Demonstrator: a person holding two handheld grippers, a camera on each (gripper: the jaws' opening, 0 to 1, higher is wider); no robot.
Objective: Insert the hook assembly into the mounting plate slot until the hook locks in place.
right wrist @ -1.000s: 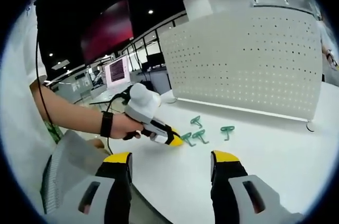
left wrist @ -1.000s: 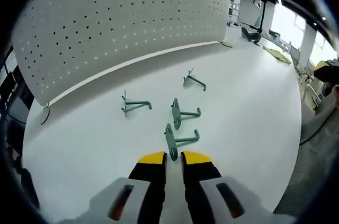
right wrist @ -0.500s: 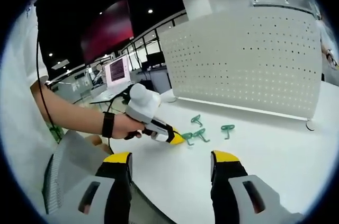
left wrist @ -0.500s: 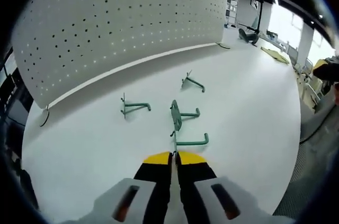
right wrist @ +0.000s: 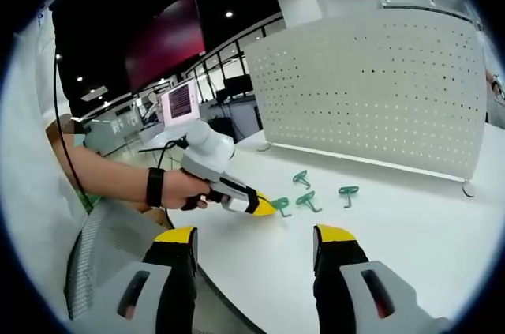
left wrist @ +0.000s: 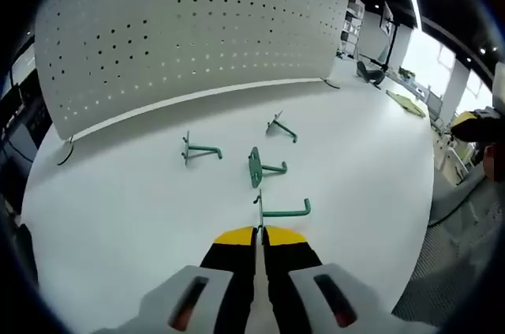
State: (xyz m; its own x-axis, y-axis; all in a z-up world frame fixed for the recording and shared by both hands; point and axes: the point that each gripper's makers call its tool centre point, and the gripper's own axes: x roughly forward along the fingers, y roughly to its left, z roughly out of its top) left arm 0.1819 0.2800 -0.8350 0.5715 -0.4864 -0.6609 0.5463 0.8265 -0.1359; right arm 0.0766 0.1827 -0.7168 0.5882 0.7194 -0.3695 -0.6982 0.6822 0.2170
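Lifted off the table [left wrist: 118,215], nearest hook [left wrist: 280,210] sits pinched between left fingers [left wrist: 234,237].

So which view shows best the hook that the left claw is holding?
The left gripper view: the hook stands right above the shut claw tips, its plate edge-on and its arm pointing right. In the right gripper view it is small and far, half hidden at the left claw's tips.

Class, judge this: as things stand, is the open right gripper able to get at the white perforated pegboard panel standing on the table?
Probably yes. The right gripper hangs open with bare white table ahead; the green hooks lie low, leaving the white perforated pegboard panel unobstructed.
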